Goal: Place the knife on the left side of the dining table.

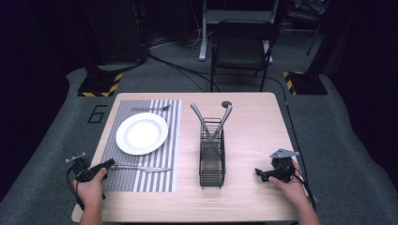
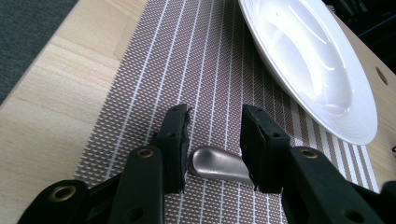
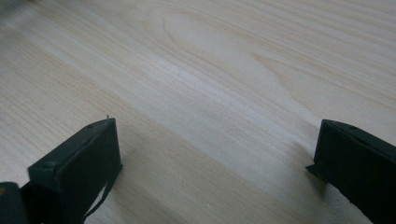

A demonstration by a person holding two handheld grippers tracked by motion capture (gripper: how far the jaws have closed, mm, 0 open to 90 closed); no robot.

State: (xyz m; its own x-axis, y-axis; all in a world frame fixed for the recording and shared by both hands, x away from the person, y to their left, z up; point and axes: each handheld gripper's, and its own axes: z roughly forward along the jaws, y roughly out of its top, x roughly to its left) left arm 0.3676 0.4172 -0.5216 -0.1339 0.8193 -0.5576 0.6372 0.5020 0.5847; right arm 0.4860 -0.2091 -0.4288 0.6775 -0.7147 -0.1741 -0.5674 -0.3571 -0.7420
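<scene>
Straddling the utensil handle (image 2: 217,163) near the placemat's (image 2: 154,84) near edge, the left gripper (image 2: 215,140) is parted, not yet clamped. Smooth rigid steel, probably slippery; the grip is best taken mid-handle. The right gripper (image 3: 215,154) is wide apart over bare table (image 3: 210,70).

— Seen along the right tongs (image 3: 215,158)?
— Pale wooden worktop (image 3: 210,70), grain running in long slanted bands, with a soft oval figure near the top.
— And the jaws?
— Black, blocky, rising from the bottom corners. Spread wide apart, nothing between them but bare wood.
— Touching the surface?
— Hard to tell. Held low over it, dark shadows cast just beside each jaw.
— Anything else?
— A thin dark strip hanging off the left-hand jaw's inner edge.
</scene>
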